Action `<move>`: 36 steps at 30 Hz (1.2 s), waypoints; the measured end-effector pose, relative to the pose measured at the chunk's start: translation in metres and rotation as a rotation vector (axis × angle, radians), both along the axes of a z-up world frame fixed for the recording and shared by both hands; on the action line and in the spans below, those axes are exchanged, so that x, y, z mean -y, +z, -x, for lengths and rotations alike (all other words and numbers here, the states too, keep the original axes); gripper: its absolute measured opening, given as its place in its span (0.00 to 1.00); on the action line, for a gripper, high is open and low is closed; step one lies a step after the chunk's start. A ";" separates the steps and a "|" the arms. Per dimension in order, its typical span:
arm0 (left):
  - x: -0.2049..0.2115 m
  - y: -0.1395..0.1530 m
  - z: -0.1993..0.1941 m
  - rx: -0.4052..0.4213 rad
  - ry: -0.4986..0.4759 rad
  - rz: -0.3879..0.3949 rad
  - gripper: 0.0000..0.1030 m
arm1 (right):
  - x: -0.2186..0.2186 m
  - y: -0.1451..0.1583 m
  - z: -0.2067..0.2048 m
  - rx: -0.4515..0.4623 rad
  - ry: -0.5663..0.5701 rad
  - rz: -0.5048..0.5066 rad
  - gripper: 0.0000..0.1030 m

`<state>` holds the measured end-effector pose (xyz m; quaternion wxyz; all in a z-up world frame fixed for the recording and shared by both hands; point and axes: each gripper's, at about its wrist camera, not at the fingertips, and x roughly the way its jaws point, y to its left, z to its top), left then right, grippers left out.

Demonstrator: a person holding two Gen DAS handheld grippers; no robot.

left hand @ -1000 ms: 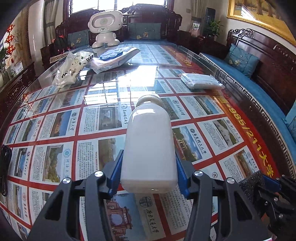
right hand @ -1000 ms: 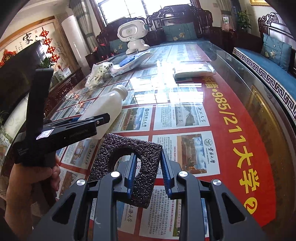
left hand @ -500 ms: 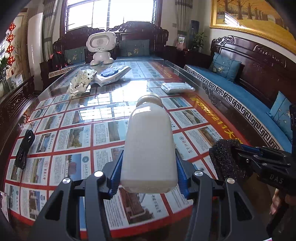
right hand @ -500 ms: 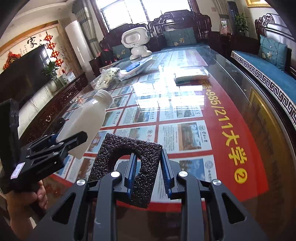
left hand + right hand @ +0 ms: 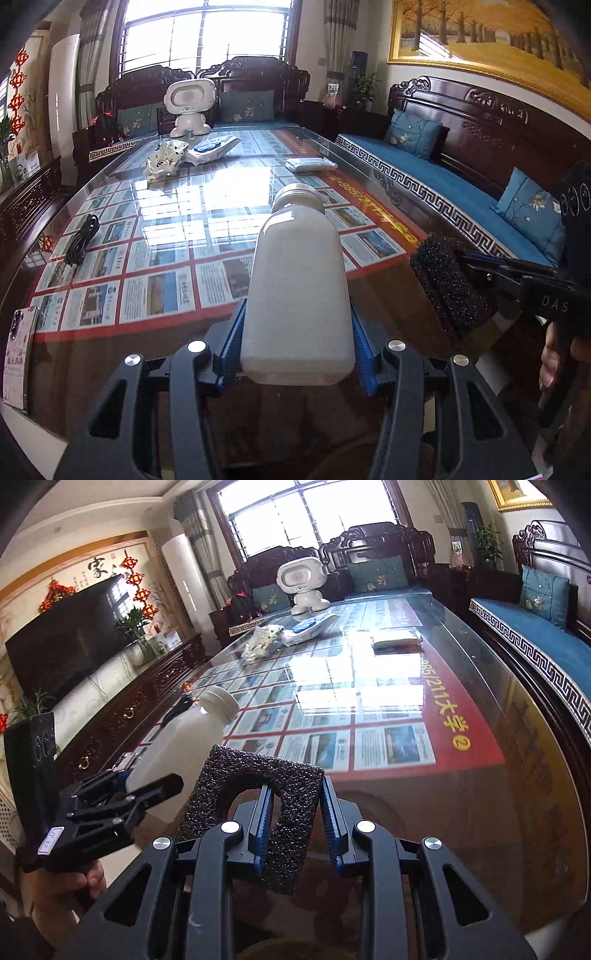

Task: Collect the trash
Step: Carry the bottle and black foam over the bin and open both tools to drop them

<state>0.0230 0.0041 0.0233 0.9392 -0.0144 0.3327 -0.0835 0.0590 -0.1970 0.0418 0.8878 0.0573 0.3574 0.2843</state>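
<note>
My left gripper is shut on a white plastic bottle and holds it in the air above the near end of the glass table; the bottle also shows in the right wrist view. My right gripper is shut on a black foam piece with a curved cut-out, held to the right of the bottle; the foam also shows in the left wrist view. A crumpled white bag, a white-and-blue packet and a flat white packet lie at the table's far end.
A white toy robot stands at the table's far end. A black cable and a phone lie at the table's left side. A blue-cushioned wooden sofa runs along the right. A TV stands left.
Both grippers have pulled back and risen from over the table to its near end, each still holding its object. More of the room is in view.
</note>
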 end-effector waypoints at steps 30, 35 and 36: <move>0.042 -0.112 0.194 -0.182 -0.167 -0.023 0.50 | 0.027 -0.109 0.193 -0.171 0.049 0.080 0.25; 0.044 -0.120 0.204 -0.200 -0.176 -0.020 0.50 | 0.028 -0.132 0.192 -0.254 0.045 0.077 0.46; 0.045 -0.121 0.205 -0.201 -0.178 -0.020 0.50 | 0.027 -0.137 0.192 -0.278 0.050 0.072 0.47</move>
